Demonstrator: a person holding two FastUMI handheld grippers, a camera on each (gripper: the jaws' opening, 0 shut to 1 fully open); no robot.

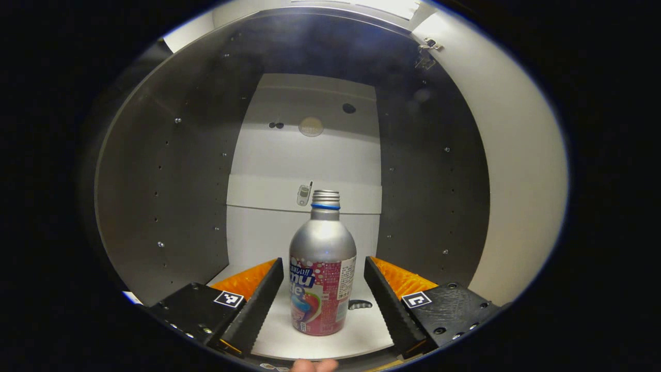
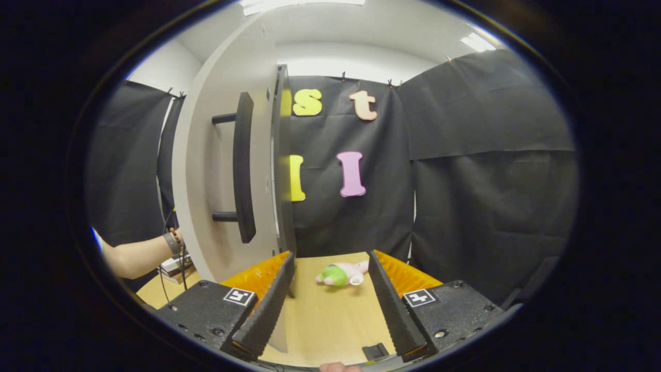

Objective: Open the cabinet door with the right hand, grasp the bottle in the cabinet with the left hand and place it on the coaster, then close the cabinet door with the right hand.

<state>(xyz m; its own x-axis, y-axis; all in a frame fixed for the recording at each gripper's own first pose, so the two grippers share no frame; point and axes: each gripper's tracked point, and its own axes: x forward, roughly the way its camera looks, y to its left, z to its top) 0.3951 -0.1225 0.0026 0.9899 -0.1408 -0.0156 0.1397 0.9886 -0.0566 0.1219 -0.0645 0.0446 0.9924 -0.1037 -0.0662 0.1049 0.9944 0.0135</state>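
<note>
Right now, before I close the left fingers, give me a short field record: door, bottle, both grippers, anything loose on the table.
cabinet door: swung open, handle free
bottle: upright on the cabinet floor, cap on
left gripper: open, fingers either side of the bottle, gaps showing
right gripper: open, holding nothing, beside the door's edge
table: small plush toy lying ahead of the right gripper

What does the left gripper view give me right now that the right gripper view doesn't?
Left gripper view: the cabinet interior, with the bottle upright on its floor between the left gripper's open jaws, untouched.

Right gripper view: the open cabinet door edge-on with its handle, a small plush toy on the wooden table, and a forearm reaching in.

Shared: each gripper's jaws stand open; the right gripper is empty.
</note>
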